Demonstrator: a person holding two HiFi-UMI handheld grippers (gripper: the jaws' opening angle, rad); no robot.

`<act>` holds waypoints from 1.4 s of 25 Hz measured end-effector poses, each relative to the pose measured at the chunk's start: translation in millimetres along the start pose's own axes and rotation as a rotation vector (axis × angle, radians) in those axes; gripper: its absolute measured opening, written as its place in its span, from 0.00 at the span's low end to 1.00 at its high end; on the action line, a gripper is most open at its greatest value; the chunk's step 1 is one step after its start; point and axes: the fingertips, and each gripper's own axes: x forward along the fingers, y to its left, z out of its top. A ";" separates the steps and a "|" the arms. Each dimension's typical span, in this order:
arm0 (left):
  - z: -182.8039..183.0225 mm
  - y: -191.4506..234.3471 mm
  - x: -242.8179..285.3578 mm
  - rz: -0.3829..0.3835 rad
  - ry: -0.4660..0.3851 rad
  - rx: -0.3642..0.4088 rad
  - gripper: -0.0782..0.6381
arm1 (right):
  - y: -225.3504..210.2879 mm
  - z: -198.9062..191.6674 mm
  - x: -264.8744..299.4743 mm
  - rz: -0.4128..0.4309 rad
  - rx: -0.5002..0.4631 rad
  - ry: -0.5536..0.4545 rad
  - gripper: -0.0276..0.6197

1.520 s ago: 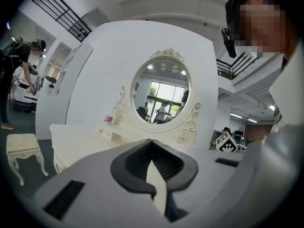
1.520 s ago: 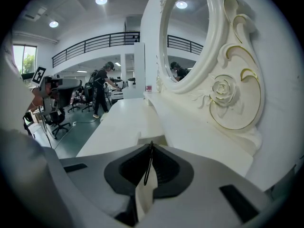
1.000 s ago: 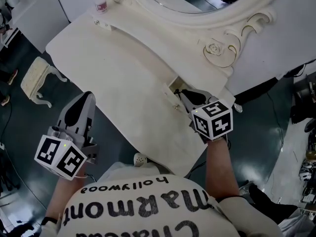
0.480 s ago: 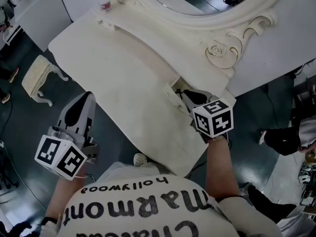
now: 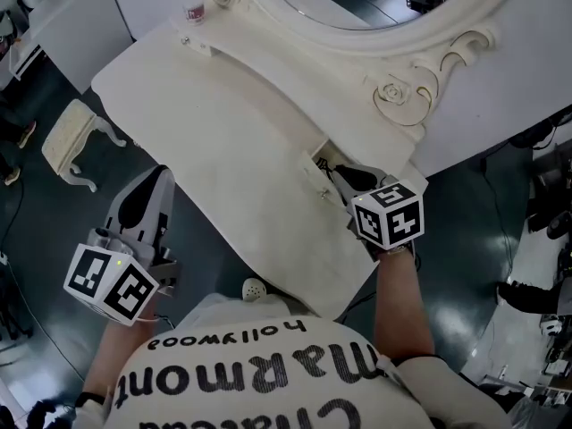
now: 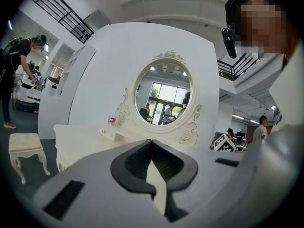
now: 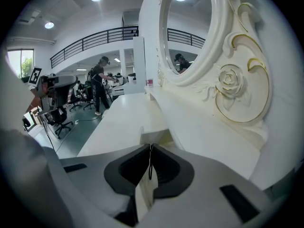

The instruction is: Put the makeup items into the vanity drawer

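Hardly anything has been changed during the last second. The right hand-held gripper is kept at the drawer at the right end of the counter, below the mirror frame; only a very slight shift to the right is noticed. Its jaws are seen together, with just a thin dark line between them, and whether a thing is pinched there cannot be told. The drawer is found a little open, with something dark in its opening, too small to be named. The left hand-held gripper is held off the near left edge of the counter, jaws together and empty. A jar with a pink label is left at the far left end, well apart from the drawer. It is judged that work at the drawer is in hand, while the jar is not yet put away.
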 end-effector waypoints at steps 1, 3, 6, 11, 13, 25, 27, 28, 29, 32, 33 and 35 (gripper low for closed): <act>0.3 -0.6 0.0 -0.001 0.000 0.001 0.12 | -0.4 -0.7 -0.2 -0.003 -0.001 0.003 0.10; 0.9 -1.8 -0.3 -0.003 0.000 0.003 0.12 | -1.7 -2.0 -1.0 -0.008 0.002 0.005 0.10; -0.3 -2.4 -1.6 0.000 0.000 0.000 0.12 | -3.2 -2.7 -2.6 -0.012 0.008 0.002 0.10; -1.9 -4.0 -3.7 -0.001 -0.001 0.002 0.12 | -5.4 -3.3 -5.5 -0.023 0.010 -0.002 0.10; -0.9 -4.8 -4.9 0.000 -0.004 0.001 0.12 | -5.6 -3.8 -7.3 -0.022 0.016 -0.003 0.10; 4.2 -12.2 -6.7 -0.027 -0.007 0.016 0.12 | -5.7 -2.3 -19.2 -0.053 0.019 -0.024 0.10; 7.5 -14.9 -7.8 -0.037 -0.014 0.020 0.12 | -6.5 -3.5 -25.1 -0.067 0.024 -0.025 0.10; 9.2 -16.3 -8.5 -0.044 -0.019 0.021 0.12 | -6.6 -3.5 -28.1 -0.074 0.026 -0.025 0.10; 10.8 -17.4 -9.4 -0.049 -0.024 0.021 0.12 | -6.1 -3.1 -31.0 -0.080 0.027 -0.027 0.10; 13.7 -20.5 -13.4 -0.067 -0.030 0.014 0.12 | -1.2 -1.5 -40.2 -0.094 0.033 -0.032 0.10; 14.4 -22.2 -15.3 -0.077 -0.029 0.013 0.12 | 0.9 -1.8 -43.9 -0.102 0.036 -0.034 0.10; 17.9 -25.1 -19.5 -0.099 -0.031 0.019 0.12 | 4.7 -1.6 -51.4 -0.121 0.045 -0.044 0.10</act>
